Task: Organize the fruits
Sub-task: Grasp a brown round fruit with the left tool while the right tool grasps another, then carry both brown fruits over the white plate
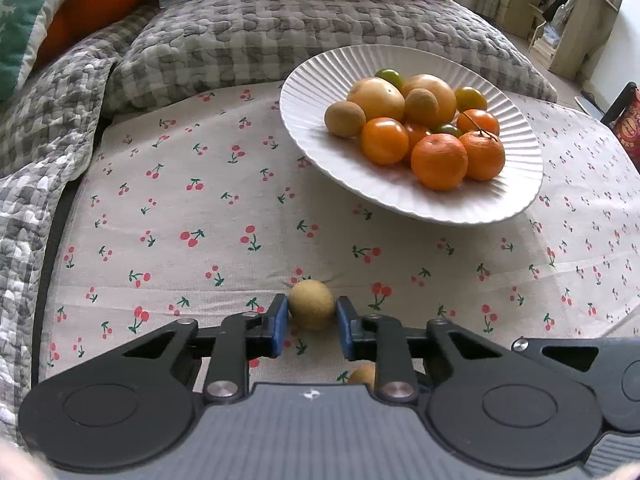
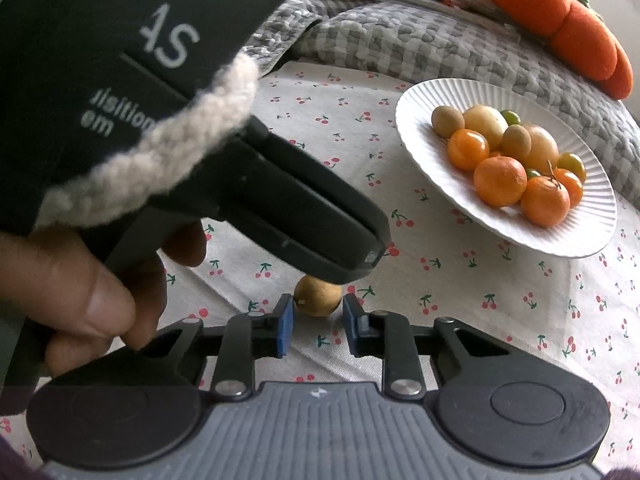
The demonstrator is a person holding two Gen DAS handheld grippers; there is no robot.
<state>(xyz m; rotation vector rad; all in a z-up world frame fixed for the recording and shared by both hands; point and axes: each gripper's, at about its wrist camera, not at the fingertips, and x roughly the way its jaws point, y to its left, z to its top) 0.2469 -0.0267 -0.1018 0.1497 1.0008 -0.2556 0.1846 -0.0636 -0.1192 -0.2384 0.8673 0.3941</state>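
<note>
The left tool (image 1: 312, 322) is closed on a small brown fruit (image 1: 311, 305) at the lower centre; the right tool (image 2: 318, 318) likewise grips another fruit (image 2: 318, 294). Both seem light, round, thin-skinned, best pinched gently across the middle.

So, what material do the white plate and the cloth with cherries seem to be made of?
White plate: likely glazed ceramic, though moulded plastic is possible; it has a smooth, faint sheen and fine radial ribs along the rim. Cherry cloth: thin woven cotton-like fabric, matte, with printed cherries and soft creases.
</note>
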